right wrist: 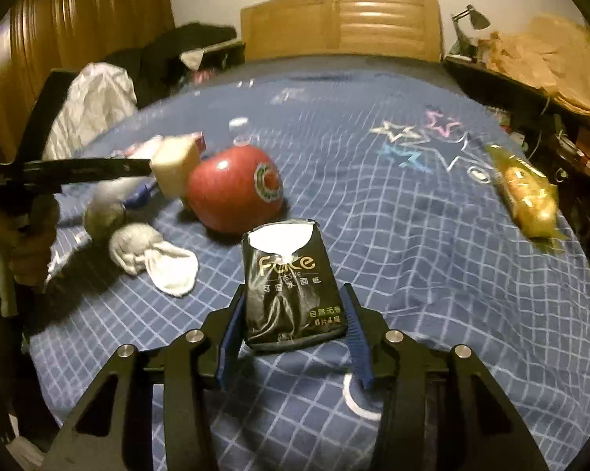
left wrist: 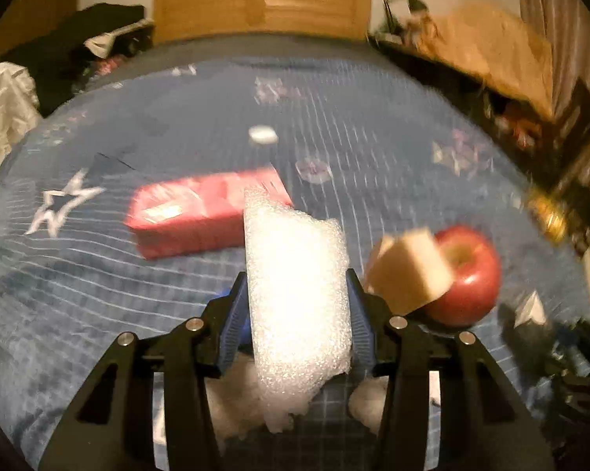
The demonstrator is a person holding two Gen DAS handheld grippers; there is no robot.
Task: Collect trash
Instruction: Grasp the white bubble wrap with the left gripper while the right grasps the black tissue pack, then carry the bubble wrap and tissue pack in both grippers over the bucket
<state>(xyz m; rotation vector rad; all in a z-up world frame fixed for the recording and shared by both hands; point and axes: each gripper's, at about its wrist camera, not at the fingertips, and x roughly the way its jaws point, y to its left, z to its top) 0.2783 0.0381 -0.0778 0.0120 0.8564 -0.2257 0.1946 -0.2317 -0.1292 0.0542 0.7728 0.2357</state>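
In the left wrist view my left gripper is shut on a white foam sheet, which stands upright between the blue pads just above the blue bedspread. In the right wrist view my right gripper is shut on a black tissue pack that lies on the bedspread with its torn white top pointing away. Both pads touch its sides. A red apple sits just beyond the pack, with a tan block against it.
A pink tissue pack and a white cap lie beyond the foam. Rolled socks lie left of the black pack, and a yellow snack bag lies at the right. A wooden headboard and a cluttered desk border the bed.
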